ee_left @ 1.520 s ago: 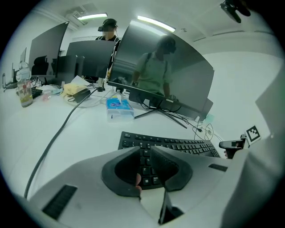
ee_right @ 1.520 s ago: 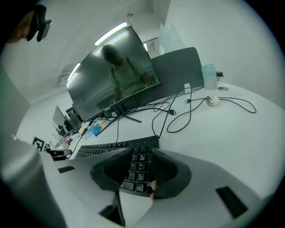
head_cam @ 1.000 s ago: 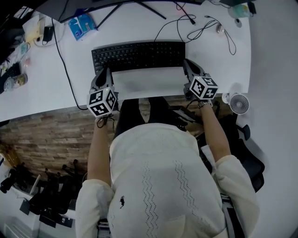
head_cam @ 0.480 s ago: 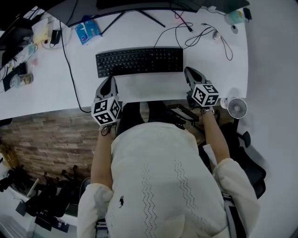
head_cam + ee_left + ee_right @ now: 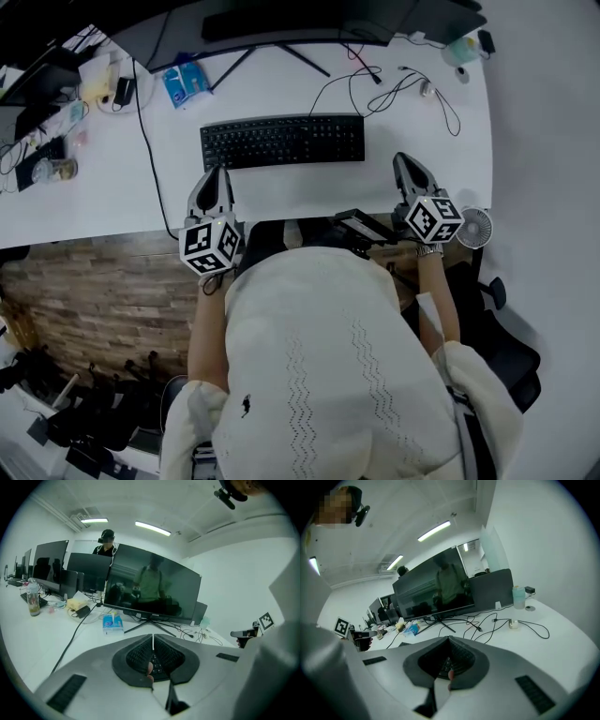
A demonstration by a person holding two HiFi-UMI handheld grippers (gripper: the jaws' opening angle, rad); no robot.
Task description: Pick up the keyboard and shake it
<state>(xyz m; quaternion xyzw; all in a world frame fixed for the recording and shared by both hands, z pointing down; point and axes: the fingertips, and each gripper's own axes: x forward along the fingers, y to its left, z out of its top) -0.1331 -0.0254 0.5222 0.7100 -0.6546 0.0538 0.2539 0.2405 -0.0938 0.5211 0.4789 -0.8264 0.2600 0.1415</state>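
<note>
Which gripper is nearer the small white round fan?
Right. The right gripper sits just left of the small white round fan in the head view; the left gripper is far off, beyond the black keyboard's opposite end.

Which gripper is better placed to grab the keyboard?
Left. The left gripper sits just short of the left end of the keyboard in the head view; the right gripper stands off past its right end, with a gap. Both have jaws together and empty, so either must open first.
</note>
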